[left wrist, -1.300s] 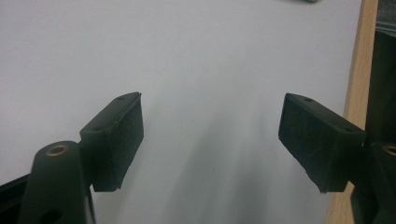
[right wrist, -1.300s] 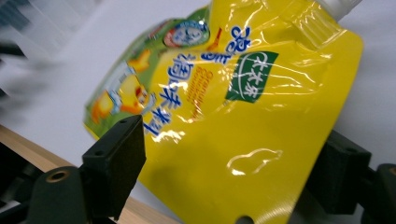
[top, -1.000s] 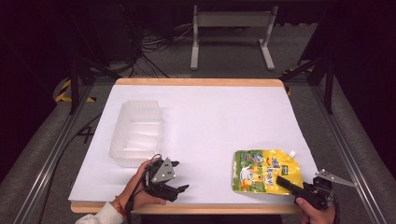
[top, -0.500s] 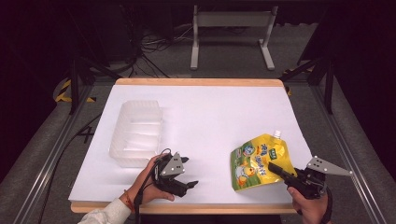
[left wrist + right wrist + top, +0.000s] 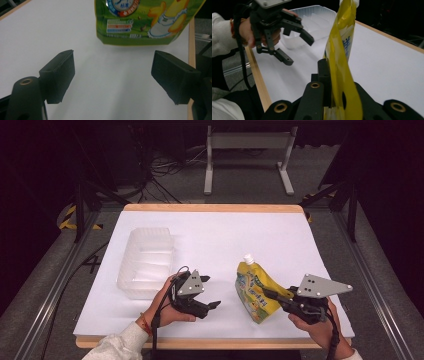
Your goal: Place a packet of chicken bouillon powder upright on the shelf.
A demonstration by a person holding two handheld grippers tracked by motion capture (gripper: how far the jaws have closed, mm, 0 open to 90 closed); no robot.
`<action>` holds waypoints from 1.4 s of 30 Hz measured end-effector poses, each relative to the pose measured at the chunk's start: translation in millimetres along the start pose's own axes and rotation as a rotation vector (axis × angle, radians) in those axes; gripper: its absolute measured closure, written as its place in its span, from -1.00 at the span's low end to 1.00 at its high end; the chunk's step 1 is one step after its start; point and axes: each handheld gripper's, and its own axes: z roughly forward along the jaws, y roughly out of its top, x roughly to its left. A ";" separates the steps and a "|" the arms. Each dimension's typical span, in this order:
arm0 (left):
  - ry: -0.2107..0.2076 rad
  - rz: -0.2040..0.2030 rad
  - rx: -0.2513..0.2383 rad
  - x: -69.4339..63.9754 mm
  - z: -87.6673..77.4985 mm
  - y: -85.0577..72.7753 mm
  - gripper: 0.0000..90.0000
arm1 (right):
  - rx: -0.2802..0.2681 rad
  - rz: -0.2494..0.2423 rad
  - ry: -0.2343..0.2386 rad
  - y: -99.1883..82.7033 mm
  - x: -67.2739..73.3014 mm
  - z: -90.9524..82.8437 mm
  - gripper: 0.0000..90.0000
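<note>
Jaws of right gripper [image 5: 274, 296] clamping yellow-green spouted pouch [image 5: 254, 290] upright by its edge, left gripper [image 5: 212, 306] jaws wide

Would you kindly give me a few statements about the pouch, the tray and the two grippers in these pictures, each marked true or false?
1. The right gripper is shut on the yellow pouch. True.
2. The left gripper has its jaws closed on the pouch. False: its jaws stand open with nothing between them.
3. The clear plastic tray holds the pouch. False: the pouch is outside the tray, to its right in the high view.
4. The pouch has a white cap at its top. True.
</note>
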 end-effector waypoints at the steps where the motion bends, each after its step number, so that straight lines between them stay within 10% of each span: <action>1: 0.002 0.001 -0.003 1.8 0.0 1.1 -0.56 | 0.005 -0.014 0.015 4.6 1.3 2.6 1.00; 14: 0.025 -0.042 -0.072 19.1 -7.1 13.5 -0.44 | 0.026 -0.189 0.118 47.3 16.9 31.9 1.00; 23: -0.003 -0.007 -0.086 22.8 -18.9 9.9 0.08 | 0.057 -0.243 0.153 59.9 28.9 52.4 1.00; 28: 0.008 -0.009 -0.083 24.0 -21.3 8.7 0.57 | 0.055 -0.224 0.139 60.1 25.0 58.6 1.00; 42: 0.117 -0.033 -0.098 28.2 -33.3 11.7 0.91 | 0.022 -0.192 -0.023 67.0 21.4 69.8 1.00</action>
